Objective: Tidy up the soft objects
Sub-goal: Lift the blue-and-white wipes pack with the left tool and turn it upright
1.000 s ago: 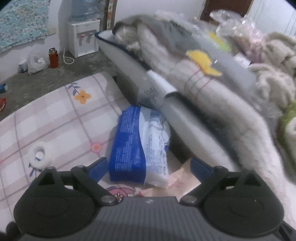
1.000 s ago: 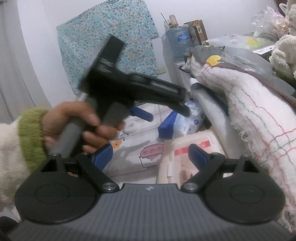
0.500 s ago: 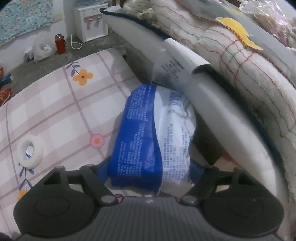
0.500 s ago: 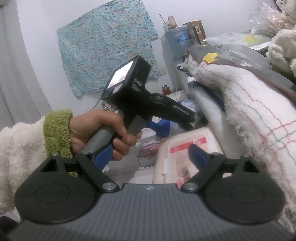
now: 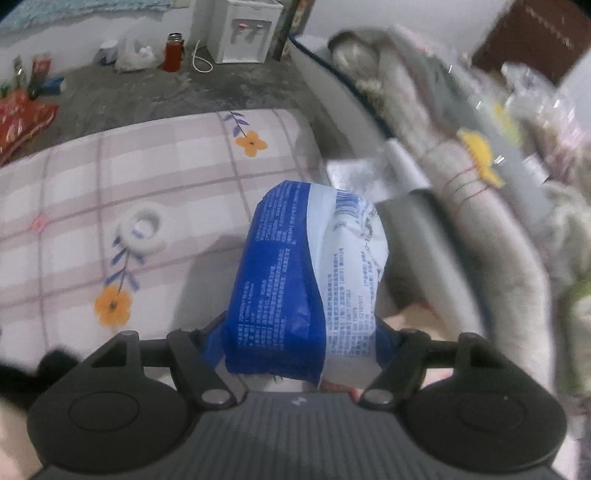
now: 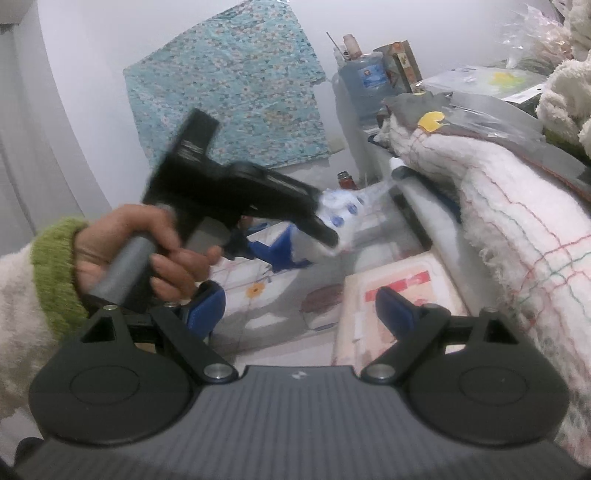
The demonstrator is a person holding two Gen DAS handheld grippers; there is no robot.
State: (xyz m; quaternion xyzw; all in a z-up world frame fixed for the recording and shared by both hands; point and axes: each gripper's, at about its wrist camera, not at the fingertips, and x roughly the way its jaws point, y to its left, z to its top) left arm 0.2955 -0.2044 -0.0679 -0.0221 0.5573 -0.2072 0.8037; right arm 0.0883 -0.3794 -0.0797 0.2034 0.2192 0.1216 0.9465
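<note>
My left gripper [image 5: 301, 341] is shut on a blue and white soft pack of tissues [image 5: 306, 280] and holds it raised above the checked floral sheet [image 5: 110, 192]. In the right wrist view the left gripper [image 6: 280, 236] shows at centre left, held in a hand, with the pack [image 6: 343, 218] in its jaws. My right gripper [image 6: 299, 310] is open and empty, low over the sheet, next to a pink and white flat pack [image 6: 399, 291].
A pile of folded blankets and towels [image 5: 461, 192] lies along the right, also in the right wrist view [image 6: 517, 221]. A white tape roll [image 5: 142, 232] lies on the sheet. A water dispenser [image 5: 247, 29] and a red flask [image 5: 173, 57] stand on the floor behind.
My left gripper closed on the tissue pack and lifted it off the sheet. The right gripper stayed nearly still and open.
</note>
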